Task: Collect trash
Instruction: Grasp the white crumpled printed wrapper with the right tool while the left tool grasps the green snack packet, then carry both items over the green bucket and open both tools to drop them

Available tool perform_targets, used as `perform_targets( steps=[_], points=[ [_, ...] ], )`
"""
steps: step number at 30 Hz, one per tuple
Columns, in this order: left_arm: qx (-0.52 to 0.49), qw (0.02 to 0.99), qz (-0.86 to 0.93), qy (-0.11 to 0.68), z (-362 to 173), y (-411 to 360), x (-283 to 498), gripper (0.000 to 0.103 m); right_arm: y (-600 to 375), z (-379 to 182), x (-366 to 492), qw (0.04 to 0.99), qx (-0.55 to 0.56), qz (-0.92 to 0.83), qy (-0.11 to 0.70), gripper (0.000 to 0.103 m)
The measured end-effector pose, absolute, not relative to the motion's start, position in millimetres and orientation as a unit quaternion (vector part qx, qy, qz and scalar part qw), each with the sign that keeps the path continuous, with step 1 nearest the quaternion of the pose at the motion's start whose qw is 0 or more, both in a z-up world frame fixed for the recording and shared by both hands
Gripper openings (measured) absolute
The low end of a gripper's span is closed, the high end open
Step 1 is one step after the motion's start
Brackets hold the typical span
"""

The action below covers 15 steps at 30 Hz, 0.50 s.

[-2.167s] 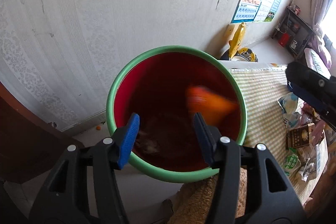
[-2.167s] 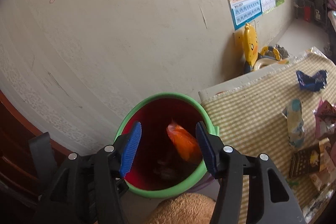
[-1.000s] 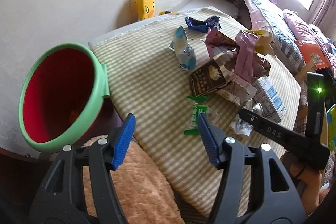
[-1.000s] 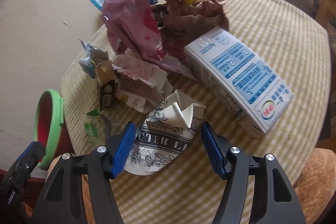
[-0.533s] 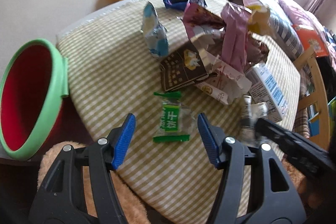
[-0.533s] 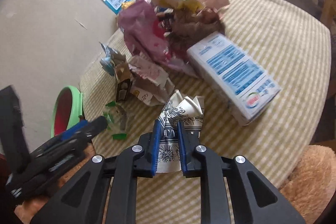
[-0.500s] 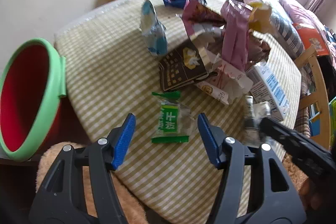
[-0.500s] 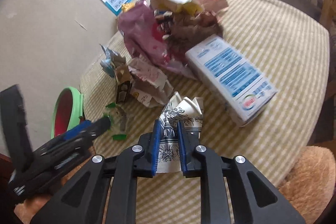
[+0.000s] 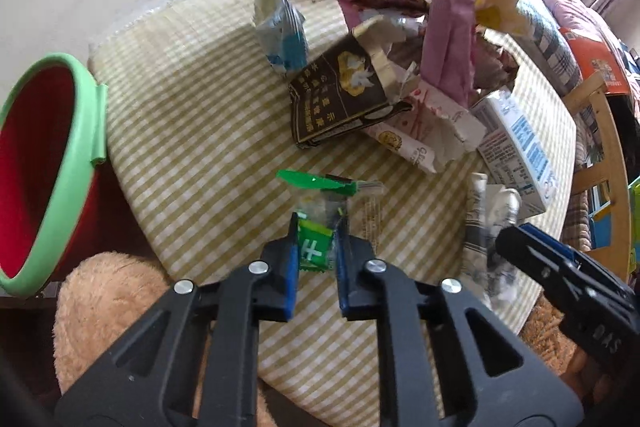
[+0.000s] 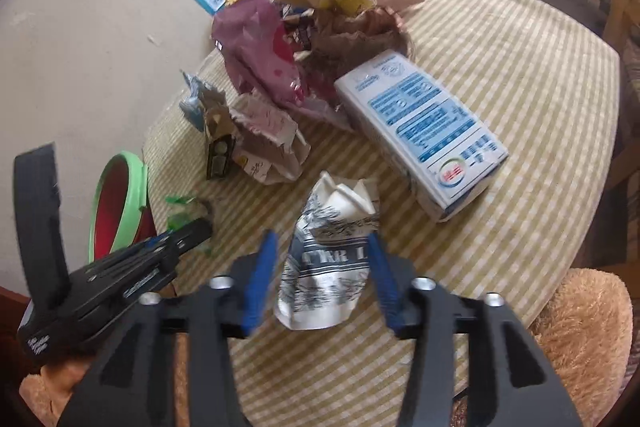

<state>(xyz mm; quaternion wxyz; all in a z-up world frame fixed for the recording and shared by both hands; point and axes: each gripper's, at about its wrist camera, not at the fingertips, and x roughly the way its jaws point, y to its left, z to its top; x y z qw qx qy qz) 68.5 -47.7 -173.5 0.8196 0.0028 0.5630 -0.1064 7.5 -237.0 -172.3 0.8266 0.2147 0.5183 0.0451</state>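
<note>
On the striped table [image 9: 192,99] we have our left gripper [image 9: 316,247] clamped on a green wrapper [image 9: 316,249]; its lower end is hidden between the pads, and the 1 white character printed on it is too blurred for us to name. Our right gripper [image 10: 322,267] has its fingers apart on either side of a crushed paper cup [image 10: 328,267], not touching it. Dark print on the cup reads partly as "T", "R" and "L"; the rest is smeared. Beyond it lies a white and blue carton [image 10: 420,131] with small blue text we cannot read, and a pile of pink, brown and yellow wrappers [image 10: 288,47] that overlap so we cannot count them. From the left wrist we see a dark box [image 9: 340,95] with gold characters, illegible to us. Beside the table's left edge stands a red bin [image 9: 44,163] with a green rim, partly cut off; what it contains does not show.
</note>
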Motion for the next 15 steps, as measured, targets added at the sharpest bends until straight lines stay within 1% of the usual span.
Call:
perform_targets(
  steps=[3,15],
  points=[
    [0.002,0.832,-0.108,0.544,-157,-40,61,0.014,-238,-177,7,0.825,0.212,0.038,0.523,0.060],
    [-0.018,0.870,-0.094,0.483,-100,-16,42,0.014,-216,-190,17,0.819,0.207,0.047,0.533,0.060]
  ],
)
